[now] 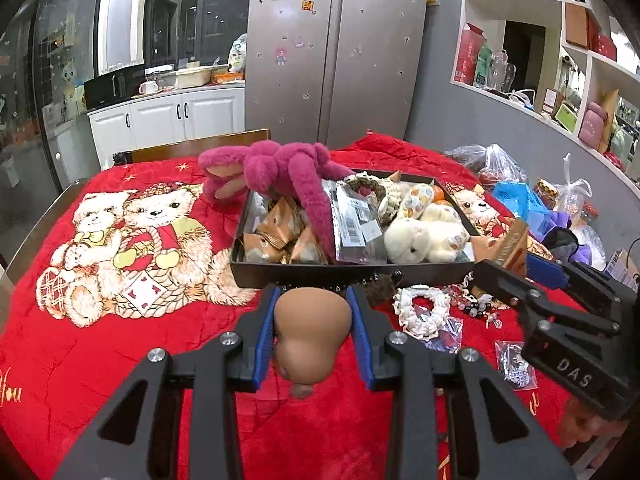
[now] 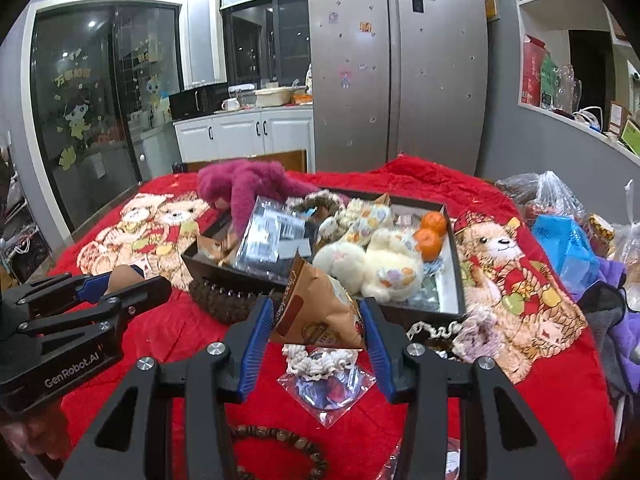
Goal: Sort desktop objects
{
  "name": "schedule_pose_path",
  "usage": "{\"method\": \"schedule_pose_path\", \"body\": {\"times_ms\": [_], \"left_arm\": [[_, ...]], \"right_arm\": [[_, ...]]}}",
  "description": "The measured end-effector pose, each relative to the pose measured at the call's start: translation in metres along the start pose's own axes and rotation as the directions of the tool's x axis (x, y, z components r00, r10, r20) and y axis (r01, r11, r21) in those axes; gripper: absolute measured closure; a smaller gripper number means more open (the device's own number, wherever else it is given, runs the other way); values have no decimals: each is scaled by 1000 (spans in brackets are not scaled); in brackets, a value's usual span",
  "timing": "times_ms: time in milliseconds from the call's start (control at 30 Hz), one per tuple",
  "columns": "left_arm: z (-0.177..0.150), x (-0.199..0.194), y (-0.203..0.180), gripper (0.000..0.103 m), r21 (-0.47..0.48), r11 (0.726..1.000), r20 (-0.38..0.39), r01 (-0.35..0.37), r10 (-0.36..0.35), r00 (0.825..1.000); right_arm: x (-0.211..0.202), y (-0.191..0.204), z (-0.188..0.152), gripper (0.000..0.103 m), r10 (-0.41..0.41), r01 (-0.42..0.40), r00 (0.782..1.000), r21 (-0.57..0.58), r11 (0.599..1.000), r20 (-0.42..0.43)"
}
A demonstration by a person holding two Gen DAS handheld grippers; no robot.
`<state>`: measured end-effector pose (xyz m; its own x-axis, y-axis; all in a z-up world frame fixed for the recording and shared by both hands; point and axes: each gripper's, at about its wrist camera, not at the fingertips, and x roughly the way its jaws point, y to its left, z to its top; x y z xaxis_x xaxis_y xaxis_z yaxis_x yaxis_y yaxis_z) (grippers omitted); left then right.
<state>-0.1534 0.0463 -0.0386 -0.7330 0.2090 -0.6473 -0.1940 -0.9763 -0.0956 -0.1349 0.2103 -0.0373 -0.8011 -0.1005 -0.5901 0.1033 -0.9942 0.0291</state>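
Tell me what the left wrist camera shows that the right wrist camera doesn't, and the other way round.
Only the left wrist view shows the whole brown gourd-shaped wooden piece, gripped by the left gripper.

Only the right wrist view shows two orange tangerines in the tray's corner, a brown wooden bead bracelet near the bottom edge, and the brown paper snack pouch clamped in the right gripper.

Both show the black rectangular tray, the magenta plush toy, the cream plush toy and the red bear-print blanket.

Right tool [image 2: 316,324] clamping brown snack packet [image 2: 318,306], black tray [image 2: 454,276] behind
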Motion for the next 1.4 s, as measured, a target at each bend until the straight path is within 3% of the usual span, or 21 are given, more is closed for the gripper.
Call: {"method": "schedule_pose_path", "body": {"times_ms": [333,700,1000,1133,1400], "left_arm": [[15,-7,3,68,11,999,9,-31,31,999],[42,16,14,68,11,998,-10,-67,67,998],[74,62,22,68,42,995,-35,-93,95,995],[80,84,33,68,3,998,-57,-58,59,997],[82,119,40,68,38,998,-78,-49,52,996]], "right_arm": [[-10,-5,8,57,2,-2,1000,13,1000,6],[-4,-15,31,57,31,-31,1000,20,999,4],[34,-27,68,57,16,-16,1000,1,1000,-25],[60,-23,80,57,12,-13,999,-17,1000,-53],[103,-22,99,57,28,-30,997,-18,999,-68]]}}
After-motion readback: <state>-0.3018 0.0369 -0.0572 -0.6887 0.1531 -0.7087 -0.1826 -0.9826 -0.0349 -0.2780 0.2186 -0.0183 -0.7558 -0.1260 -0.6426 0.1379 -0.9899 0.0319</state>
